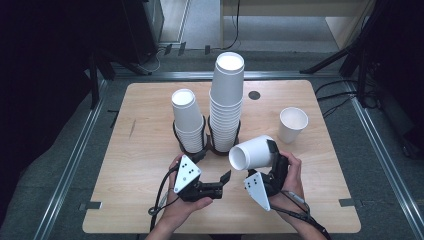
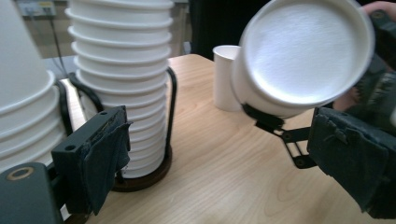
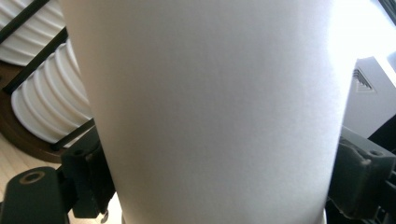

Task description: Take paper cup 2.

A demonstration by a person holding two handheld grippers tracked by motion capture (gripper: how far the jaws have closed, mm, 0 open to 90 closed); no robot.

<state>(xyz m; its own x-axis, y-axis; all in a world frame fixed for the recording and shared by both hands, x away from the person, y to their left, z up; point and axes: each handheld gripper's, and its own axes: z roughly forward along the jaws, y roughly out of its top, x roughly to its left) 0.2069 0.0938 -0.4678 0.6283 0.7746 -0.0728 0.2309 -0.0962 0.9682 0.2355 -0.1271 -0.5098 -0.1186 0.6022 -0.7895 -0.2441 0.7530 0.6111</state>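
My right gripper (image 1: 265, 156) is shut on a white paper cup (image 1: 252, 152), which it holds on its side a little above the table. The cup's wide end faces my left gripper. In the right gripper view the cup (image 3: 210, 116) sits between the two black jaws of the right gripper (image 3: 224, 186), pressed on both sides. My left gripper (image 1: 223, 180) hovers just left of the cup, and in its own view (image 2: 224, 163) it stands open with nothing between the jaws. The held cup (image 2: 303, 51) hangs ahead of it, up and to the right.
A tall stack of white cups (image 1: 227, 100) and a shorter stack (image 1: 187, 117) stand in black wire holders (image 1: 192, 146) at the table's middle. One single cup (image 1: 292, 124) stands upright at the right. The wooden table (image 1: 140, 165) ends close behind the hands.
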